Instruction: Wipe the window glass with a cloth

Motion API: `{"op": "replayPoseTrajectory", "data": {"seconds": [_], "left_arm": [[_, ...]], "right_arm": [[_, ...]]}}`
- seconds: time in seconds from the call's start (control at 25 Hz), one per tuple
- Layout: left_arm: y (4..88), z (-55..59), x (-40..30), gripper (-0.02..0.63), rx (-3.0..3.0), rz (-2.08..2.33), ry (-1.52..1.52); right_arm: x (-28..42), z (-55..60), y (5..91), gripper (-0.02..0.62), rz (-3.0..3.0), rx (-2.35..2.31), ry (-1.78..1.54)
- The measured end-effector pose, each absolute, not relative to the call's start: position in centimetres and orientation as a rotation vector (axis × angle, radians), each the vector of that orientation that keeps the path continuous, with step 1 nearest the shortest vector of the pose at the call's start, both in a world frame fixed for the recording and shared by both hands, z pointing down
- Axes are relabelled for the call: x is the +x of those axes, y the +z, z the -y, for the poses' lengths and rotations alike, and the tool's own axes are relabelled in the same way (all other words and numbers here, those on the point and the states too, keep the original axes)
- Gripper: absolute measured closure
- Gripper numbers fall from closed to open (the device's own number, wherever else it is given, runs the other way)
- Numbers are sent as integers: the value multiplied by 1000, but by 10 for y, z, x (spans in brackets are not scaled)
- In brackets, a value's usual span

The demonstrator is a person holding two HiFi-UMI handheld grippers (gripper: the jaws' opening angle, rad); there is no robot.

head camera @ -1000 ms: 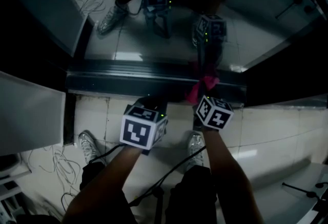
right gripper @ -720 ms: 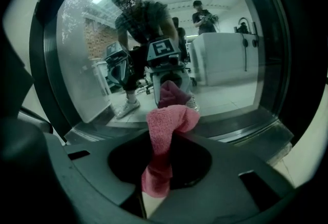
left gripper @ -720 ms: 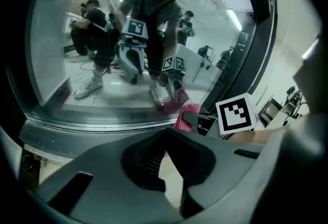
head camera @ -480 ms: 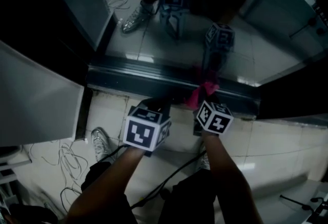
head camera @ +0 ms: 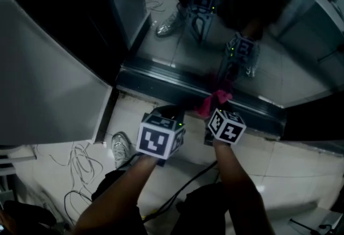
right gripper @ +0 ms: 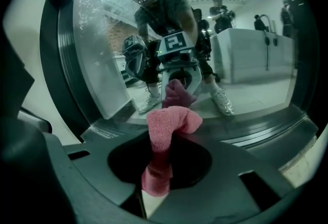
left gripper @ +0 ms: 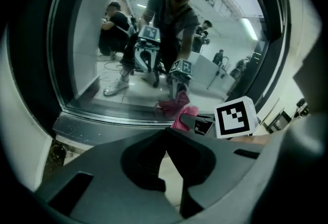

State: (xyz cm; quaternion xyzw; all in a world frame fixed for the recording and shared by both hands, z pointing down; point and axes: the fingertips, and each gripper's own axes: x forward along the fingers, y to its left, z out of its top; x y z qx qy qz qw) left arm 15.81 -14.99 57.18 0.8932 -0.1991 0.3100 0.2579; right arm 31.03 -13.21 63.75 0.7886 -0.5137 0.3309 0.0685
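The right gripper (right gripper: 156, 179) pinches a fluffy pink terry cloth (right gripper: 169, 123) so its free tuft, not the jaws, meets the reflective window glass (right gripper: 246, 64) low by the dark bottom frame (head camera: 177, 86), while the left gripper (left gripper: 165, 166), jaws pressed together on nothing, hangs clear alongside

A silver shoe (head camera: 121, 149) is seen on the pale tiled floor (head camera: 301, 164), and loose cables (head camera: 80, 158) are spread just beside it at left.
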Motion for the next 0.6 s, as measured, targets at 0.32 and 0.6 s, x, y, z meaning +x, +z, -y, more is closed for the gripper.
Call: {"op": "replayPoseTrajectory", "data": {"seconds": [0.32,0.6], "left_arm": [[570,181,109,606,2361,617,813],[567,202,68,606,2333,690,797]], "right_arm": [[258,181,636,523,1622,2299,981],[210,225,635,523,1718,2233,973]]}}
